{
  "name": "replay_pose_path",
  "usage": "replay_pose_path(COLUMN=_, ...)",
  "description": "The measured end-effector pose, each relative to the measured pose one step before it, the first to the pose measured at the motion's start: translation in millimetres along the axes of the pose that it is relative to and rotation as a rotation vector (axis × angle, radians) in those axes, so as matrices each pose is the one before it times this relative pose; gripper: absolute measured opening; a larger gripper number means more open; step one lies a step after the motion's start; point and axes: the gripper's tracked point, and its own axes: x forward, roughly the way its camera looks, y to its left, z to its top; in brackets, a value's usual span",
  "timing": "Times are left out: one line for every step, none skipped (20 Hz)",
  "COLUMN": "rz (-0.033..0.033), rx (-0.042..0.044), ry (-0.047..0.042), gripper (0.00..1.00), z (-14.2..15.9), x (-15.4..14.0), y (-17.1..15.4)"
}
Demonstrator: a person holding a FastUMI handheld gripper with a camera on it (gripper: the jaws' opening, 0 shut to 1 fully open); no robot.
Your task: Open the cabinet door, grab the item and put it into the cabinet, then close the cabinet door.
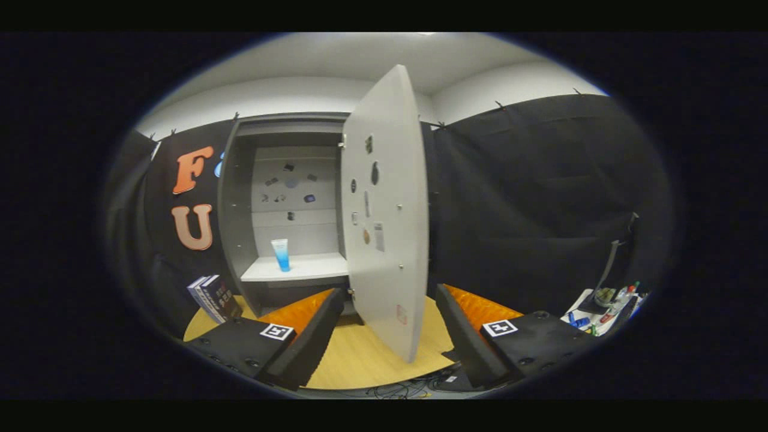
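— Your claw [384, 336] is spread and holds nothing; the door [387, 210] hangs open between its fingers.

— And the tube [280, 254]?

— Upright on the cabinet [237, 198] shelf. Push the door crookedly and you may miss the latch or rock the cabinet, toppling the tube.

Tube [280, 254] in cabinet [237, 198] (door [387, 210] right).

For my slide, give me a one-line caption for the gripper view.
Open tongs face the cabinet, its door swung wide, with the blue tube upright on the shelf.
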Motion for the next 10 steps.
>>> replay_pose_path(rz=-0.02217, rx=0.01636, ry=-0.00434, gripper=0.99, z=0.69, x=3.12, y=-18.79)
replay_pose_path(rz=-0.02286, rx=0.00964, ry=-0.00455, gripper=0.99, z=-0.51, x=6.51, y=-18.01)
replay_pose_path(rz=-0.02440, rx=-0.00027, ry=-0.00271, gripper=0.99, z=-1.82, x=8.77, y=-18.90)
replay_pose_path(rz=-0.02724, rx=-0.00639, ry=0.00177, gripper=0.99, z=-3.95, x=10.27, y=-20.54)
replay_pose_path(rz=-0.02327, rx=-0.00917, ry=0.00321, gripper=0.99, z=-5.44, x=10.96, y=-16.20)
replay_pose_path(rz=-0.01976, rx=-0.00647, ry=0.00860, gripper=0.98, z=-5.50, x=15.43, y=-13.55)
replay_pose_path(rz=-0.00362, rx=-0.00003, ry=0.00754, gripper=0.98, z=-6.89, x=13.87, y=-9.85)
replay_pose_path(rz=0.00154, rx=0.00771, ry=0.01123, gripper=0.98, z=-7.03, x=16.97, y=-5.72)
replay_pose_path(rz=0.00446, rx=0.01214, ry=0.01183, gripper=0.98, z=-7.39, x=14.00, y=-5.18)
replay_pose_path(rz=0.00429, rx=0.01435, ry=0.00939, gripper=0.98, z=-6.15, x=14.64, y=-5.20)
